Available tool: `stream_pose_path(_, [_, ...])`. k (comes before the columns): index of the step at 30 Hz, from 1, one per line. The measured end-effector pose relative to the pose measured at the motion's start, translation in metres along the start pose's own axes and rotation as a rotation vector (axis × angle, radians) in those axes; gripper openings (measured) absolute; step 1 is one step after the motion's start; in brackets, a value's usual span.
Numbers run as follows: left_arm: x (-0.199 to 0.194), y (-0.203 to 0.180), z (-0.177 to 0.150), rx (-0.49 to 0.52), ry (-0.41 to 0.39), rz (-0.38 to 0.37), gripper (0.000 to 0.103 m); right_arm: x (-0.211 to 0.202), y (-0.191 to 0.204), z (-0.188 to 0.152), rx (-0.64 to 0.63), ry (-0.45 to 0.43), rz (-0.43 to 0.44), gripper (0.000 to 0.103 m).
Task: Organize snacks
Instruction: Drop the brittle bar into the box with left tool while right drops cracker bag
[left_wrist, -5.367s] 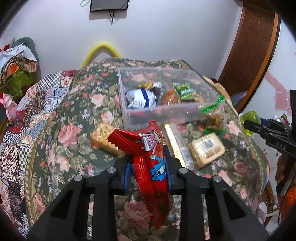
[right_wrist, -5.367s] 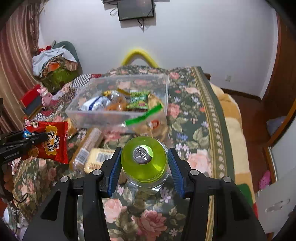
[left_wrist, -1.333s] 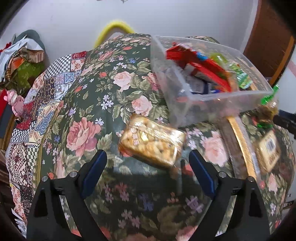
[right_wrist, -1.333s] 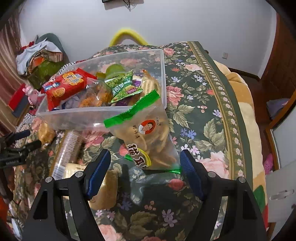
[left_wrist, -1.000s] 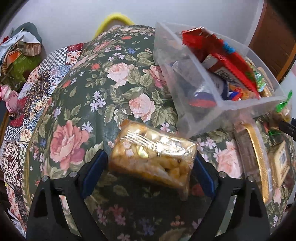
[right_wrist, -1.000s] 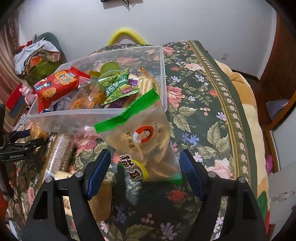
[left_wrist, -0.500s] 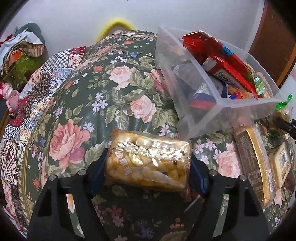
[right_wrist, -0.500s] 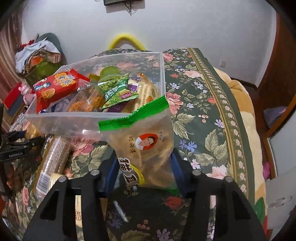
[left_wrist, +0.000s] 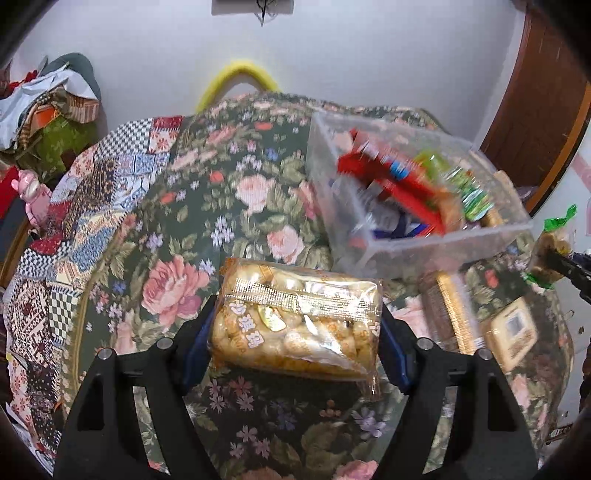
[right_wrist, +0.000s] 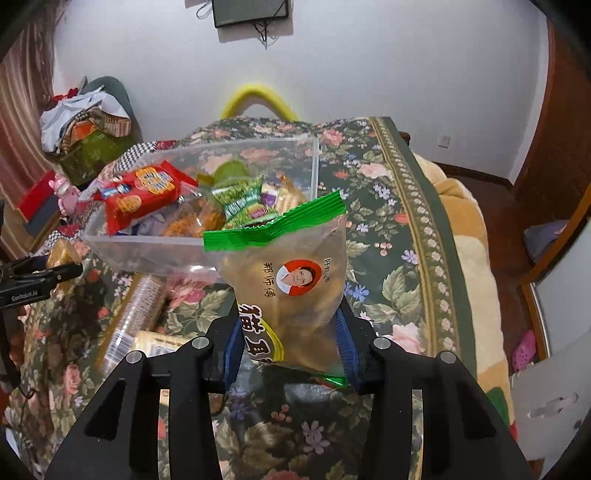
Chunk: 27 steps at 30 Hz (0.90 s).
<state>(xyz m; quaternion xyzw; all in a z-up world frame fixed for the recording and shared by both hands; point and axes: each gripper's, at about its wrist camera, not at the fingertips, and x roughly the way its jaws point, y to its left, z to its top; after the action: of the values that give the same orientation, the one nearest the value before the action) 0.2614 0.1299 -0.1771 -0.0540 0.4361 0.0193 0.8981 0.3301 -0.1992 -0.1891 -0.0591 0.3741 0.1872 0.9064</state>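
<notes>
Floral bedspread (left_wrist: 192, 206) under scattered snacks. Left gripper (left_wrist: 295, 332) clamped on clear pack of golden puffs (left_wrist: 295, 325), lifted off cloth. Clear bin (right_wrist: 147, 254) between, crammed. Right gripper (right_wrist: 288, 336) closing on green-topped crisp bag (right_wrist: 284, 280), squeezed between pads. Risk: slippery film sliding out; overfull bin spilling.

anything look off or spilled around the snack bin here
Nothing spilled or torn. The clear bin is heaped, its red packet poking over the rim. A long biscuit sleeve and a flat pack lie loose on the floral cloth.
</notes>
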Motion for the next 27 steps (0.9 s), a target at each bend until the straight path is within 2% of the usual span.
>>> stream_pose_path(7, [-0.034, -0.013, 0.02, 0.011, -0.069, -0.008, 0.076, -0.023, 0.003, 0.013, -0.013, -0.06, 0.013, 0.041])
stream_pose_path(14, [-0.058, -0.041, 0.048, 0.031, -0.13, -0.066, 0.076, -0.032, 0.008, 0.032, -0.02, -0.117, 0.032, 0.041])
stream_pose_path(20, [-0.052, -0.069, 0.068, 0.052, -0.147, -0.109, 0.076, -0.024, 0.011, 0.048, -0.028, -0.134, 0.046, 0.041])
stream_pose_path(27, [-0.022, -0.096, 0.083, 0.061, -0.114, -0.157, 0.076, -0.002, 0.013, 0.064, -0.024, -0.127, 0.061, 0.041])
